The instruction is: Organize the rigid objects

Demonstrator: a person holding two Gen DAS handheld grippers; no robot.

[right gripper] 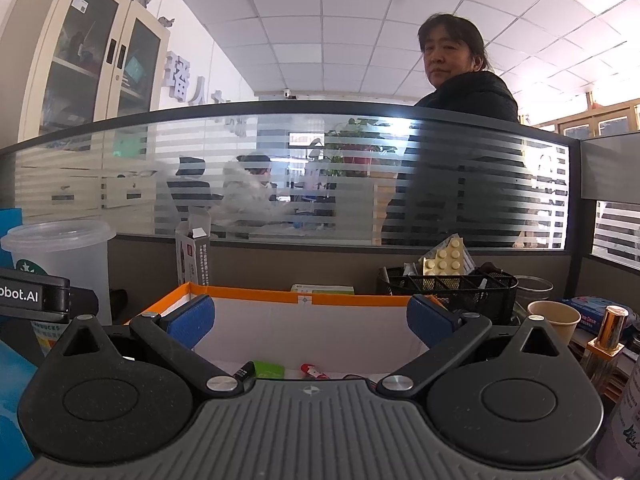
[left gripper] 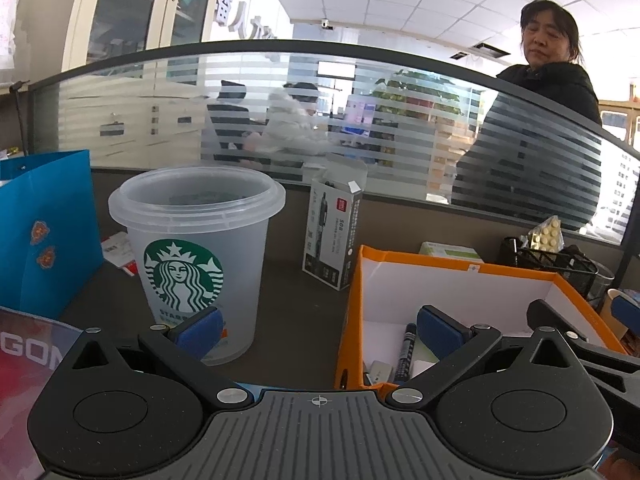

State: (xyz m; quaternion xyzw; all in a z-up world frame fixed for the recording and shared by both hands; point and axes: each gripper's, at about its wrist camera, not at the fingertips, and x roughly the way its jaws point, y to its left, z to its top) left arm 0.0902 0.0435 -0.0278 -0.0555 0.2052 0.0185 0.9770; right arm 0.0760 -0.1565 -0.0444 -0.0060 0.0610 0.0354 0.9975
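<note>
Both tongs stand wide and hold nothing. The left gripper hovers with the plastic cup just ahead of its left finger and the orange box under its right finger; a black marker lies inside, just beside that finger. The right gripper faces squarely into the same box. The likely trouble is a sideways sweep of the left tongs tipping the light, tall cup, or the two tongs colliding over the box. Only the right view shows a green packet and a red item on the box floor; only the left shows the marker.
</note>
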